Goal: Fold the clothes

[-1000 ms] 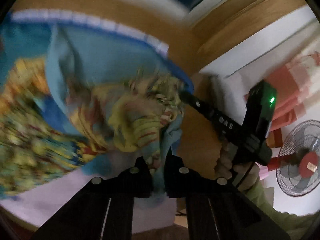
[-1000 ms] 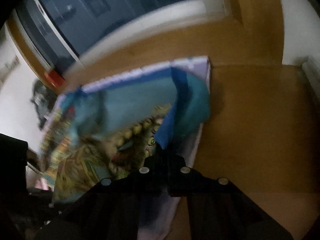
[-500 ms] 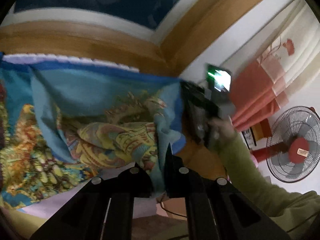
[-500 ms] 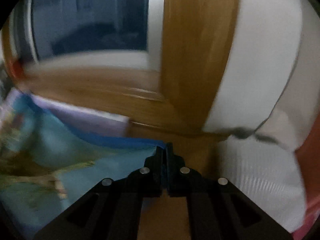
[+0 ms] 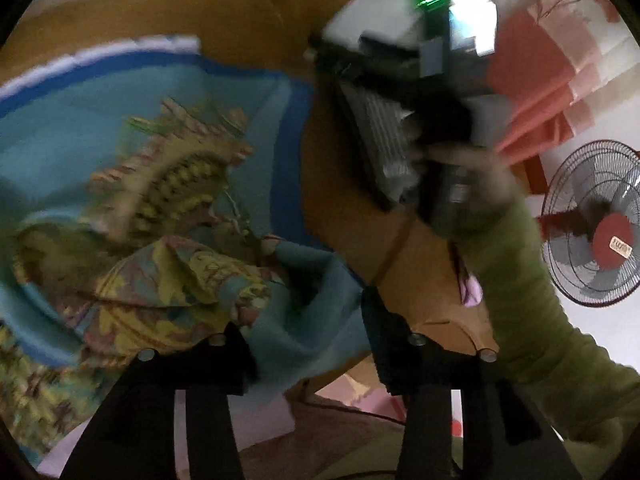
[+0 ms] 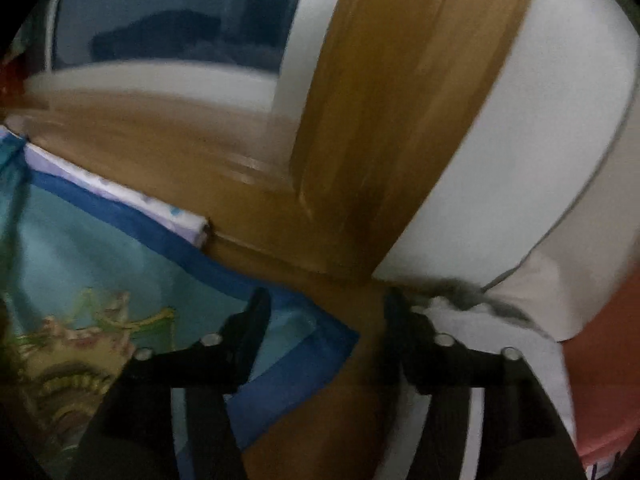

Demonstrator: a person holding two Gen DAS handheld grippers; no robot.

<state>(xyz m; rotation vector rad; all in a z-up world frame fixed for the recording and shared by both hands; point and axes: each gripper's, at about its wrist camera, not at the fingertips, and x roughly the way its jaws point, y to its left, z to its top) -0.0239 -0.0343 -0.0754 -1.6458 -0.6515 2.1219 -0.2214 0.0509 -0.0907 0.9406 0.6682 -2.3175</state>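
The cloth point(image 5: 100, 152) is teal with a blue border and a yellow-green print. It lies spread on a pale lilac mat point(image 5: 132, 50). My left gripper point(image 5: 306, 332) is open, and a loose teal fold of the cloth bunches between its spread fingers point(image 5: 236, 348). The other gripper's body point(image 5: 436, 120), blurred, hangs to the right of the cloth in a hand with a green sleeve. In the right wrist view my right gripper point(image 6: 326, 316) is open just above the cloth's blue corner point(image 6: 316, 344), with its fingers point(image 6: 252, 320) apart.
The lilac mat point(image 6: 160, 210) lies on a wooden surface point(image 6: 320, 420) that reaches a wooden frame and a dark window point(image 6: 180, 20). A standing fan point(image 5: 600, 224) and orange-pink curtains point(image 5: 540, 72) are on the right. A white wall point(image 6: 520, 160) is behind.
Both grippers were shut on the cloth's edge half a second ago and now stand open. The held edge has dropped, and the blue corner lies flat.
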